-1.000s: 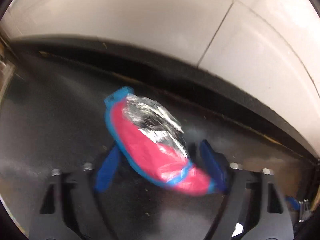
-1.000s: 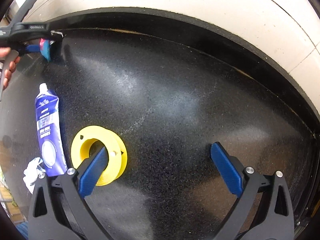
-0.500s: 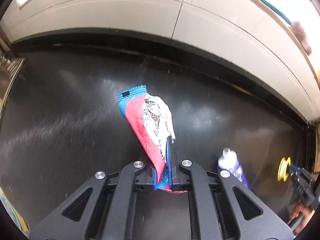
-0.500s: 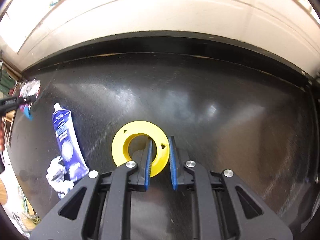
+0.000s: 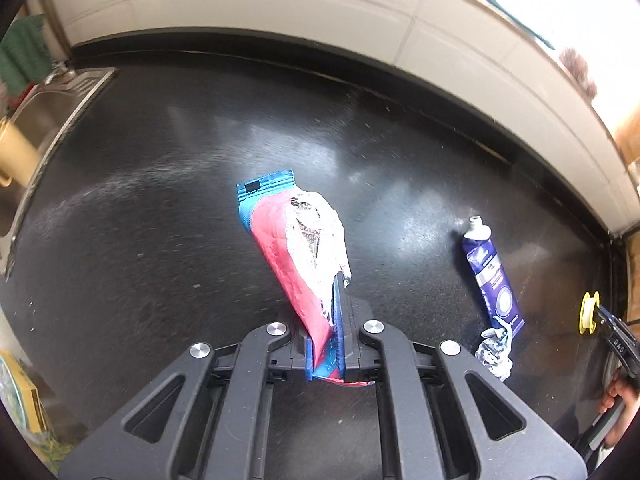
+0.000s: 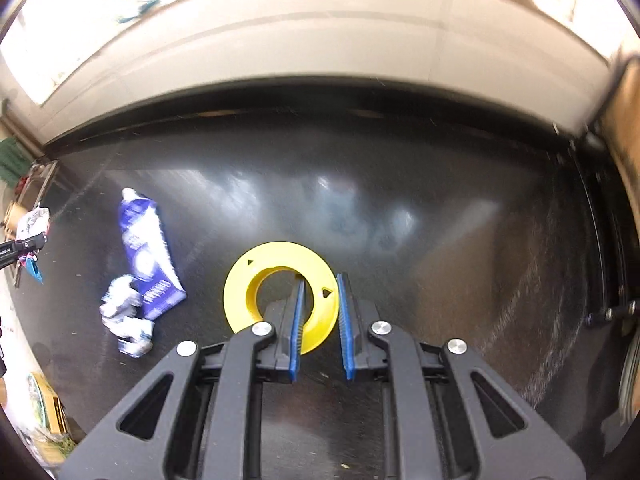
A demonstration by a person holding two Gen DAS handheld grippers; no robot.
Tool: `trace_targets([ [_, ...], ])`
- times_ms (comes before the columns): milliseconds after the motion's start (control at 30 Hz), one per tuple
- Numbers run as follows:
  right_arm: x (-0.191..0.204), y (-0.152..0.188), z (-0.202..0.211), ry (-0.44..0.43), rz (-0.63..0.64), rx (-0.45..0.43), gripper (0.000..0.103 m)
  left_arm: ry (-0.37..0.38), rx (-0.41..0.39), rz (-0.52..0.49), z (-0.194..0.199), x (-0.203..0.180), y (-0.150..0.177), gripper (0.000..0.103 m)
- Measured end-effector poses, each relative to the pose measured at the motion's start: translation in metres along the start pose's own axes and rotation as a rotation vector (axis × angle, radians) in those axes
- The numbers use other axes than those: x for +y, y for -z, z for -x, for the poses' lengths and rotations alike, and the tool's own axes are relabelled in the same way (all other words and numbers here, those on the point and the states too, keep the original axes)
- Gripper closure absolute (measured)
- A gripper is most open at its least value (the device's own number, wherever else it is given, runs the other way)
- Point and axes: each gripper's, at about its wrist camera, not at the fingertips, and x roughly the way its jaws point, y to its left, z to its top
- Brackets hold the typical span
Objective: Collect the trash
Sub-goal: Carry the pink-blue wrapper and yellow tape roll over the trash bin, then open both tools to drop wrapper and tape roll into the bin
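Observation:
My left gripper (image 5: pixel 334 312) is shut on the lower end of a red and blue snack wrapper (image 5: pixel 280 240) with silver foil inside, held above the black countertop (image 5: pixel 160 240). My right gripper (image 6: pixel 320 280) is shut on the rim of a yellow plastic spool (image 6: pixel 256 280), one pad through its hole and the other outside. A blue tube (image 6: pixel 146 256) lies on the counter with a crumpled white wad (image 6: pixel 126 320) at its foot. The left wrist view shows the tube (image 5: pixel 490 276), the wad (image 5: pixel 494 354) and the spool (image 5: pixel 588 312) edge-on at far right.
A steel sink (image 5: pixel 52 108) borders the counter on the left, with a tan mug (image 5: pixel 12 152) in it. A white tiled wall (image 5: pixel 320 20) runs behind the counter. A yellow box (image 6: pixel 48 412) sits off the front left edge. A wooden panel (image 6: pixel 628 160) stands at the right end.
Both grippers have gone from open to shut, the left on the wrapper, the right on the spool's rim. Both have risen, so more of the counter shows.

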Motion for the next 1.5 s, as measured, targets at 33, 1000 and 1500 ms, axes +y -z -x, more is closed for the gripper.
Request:
trace_targets([
  [33, 0.015, -0.005, 0.002, -0.015, 0.035, -0.003, 0.087, -0.001, -0.012, 0.013, 0.007, 0.003, 0.007, 0.096],
  [1000, 0.694, 0.313, -0.171, -0.414, 1.182, 0.536, 0.087, -0.063, -0.071, 1.152, -0.058, 0.396, 0.438, 0.096],
  [1500, 0.712, 0.321, -0.172, -0.507, 1.18, 0.422, 0.01, -0.109, -0.172, 1.269, -0.065, 0.415, 0.462, 0.009],
])
